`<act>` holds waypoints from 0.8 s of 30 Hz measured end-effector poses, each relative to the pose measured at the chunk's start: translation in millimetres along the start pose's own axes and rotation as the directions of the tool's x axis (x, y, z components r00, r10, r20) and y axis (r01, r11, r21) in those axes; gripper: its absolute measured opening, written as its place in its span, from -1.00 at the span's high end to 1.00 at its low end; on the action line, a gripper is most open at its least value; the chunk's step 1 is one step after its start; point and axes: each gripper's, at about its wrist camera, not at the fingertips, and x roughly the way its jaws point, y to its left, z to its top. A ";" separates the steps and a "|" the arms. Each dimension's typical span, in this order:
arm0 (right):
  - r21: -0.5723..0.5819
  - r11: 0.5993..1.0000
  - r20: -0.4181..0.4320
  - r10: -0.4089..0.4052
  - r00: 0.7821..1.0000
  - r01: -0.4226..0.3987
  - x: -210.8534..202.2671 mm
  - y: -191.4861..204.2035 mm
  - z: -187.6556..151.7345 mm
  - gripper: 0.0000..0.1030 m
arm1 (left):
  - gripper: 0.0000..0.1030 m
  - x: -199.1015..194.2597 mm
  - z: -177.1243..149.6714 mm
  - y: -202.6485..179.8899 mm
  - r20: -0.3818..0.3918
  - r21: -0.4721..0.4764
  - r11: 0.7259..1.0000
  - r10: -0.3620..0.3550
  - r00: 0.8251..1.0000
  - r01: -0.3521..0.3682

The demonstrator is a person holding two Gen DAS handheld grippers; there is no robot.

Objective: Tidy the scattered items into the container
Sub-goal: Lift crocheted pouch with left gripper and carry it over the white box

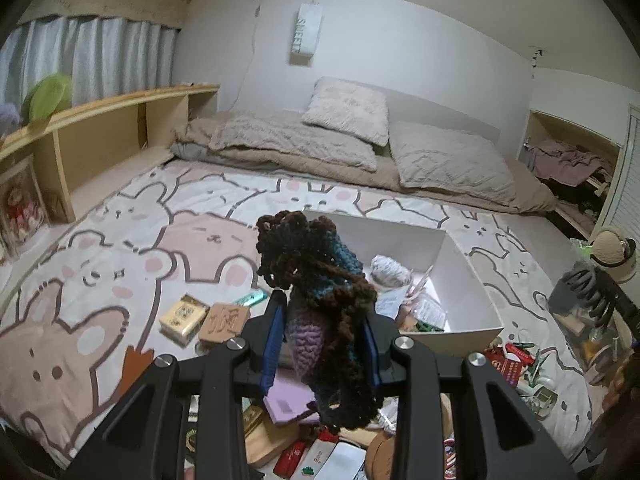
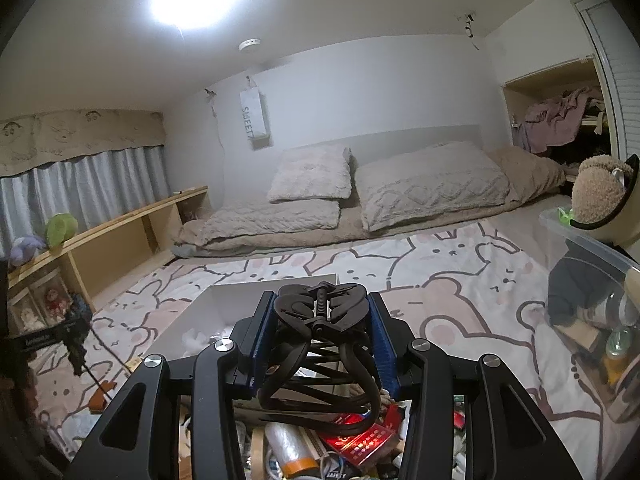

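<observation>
Between my left gripper (image 1: 322, 336) pads sits a crocheted piece (image 1: 320, 280), brown, teal and purple yarn, clamped and lifted above the clutter of small items (image 1: 316, 452) on the bear-print blanket (image 1: 100, 280), w/ the white box (image 1: 448, 276) just behind it, approx. centre of the bed. My right gripper (image 2: 320, 336) is closed on a black hair claw clip (image 2: 320, 308), held up in front of the same white box, which already has a yarn ball (image 1: 390, 272) and other bits inside. Two small boxes (image 1: 204, 320) lie on the blanket, left of the left gripper.
</observation>
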 end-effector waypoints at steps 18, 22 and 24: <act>0.018 0.998 0.033 0.059 0.998 -0.060 -14.5 8.9 6.1 0.12 | 0.34 -37.3 38.3 -37.1 0.103 0.077 0.992 -0.110 0.989 0.102; 0.021 0.997 0.031 0.069 0.997 -0.070 -15.6 10.9 6.5 0.12 | 0.34 -39.7 48.9 -44.8 0.120 0.095 0.988 -0.129 0.984 0.118; 0.030 0.996 0.023 0.081 0.996 -0.082 -15.0 10.9 6.3 0.12 | 0.34 -38.6 56.8 -48.1 0.121 0.101 0.984 -0.157 0.980 0.145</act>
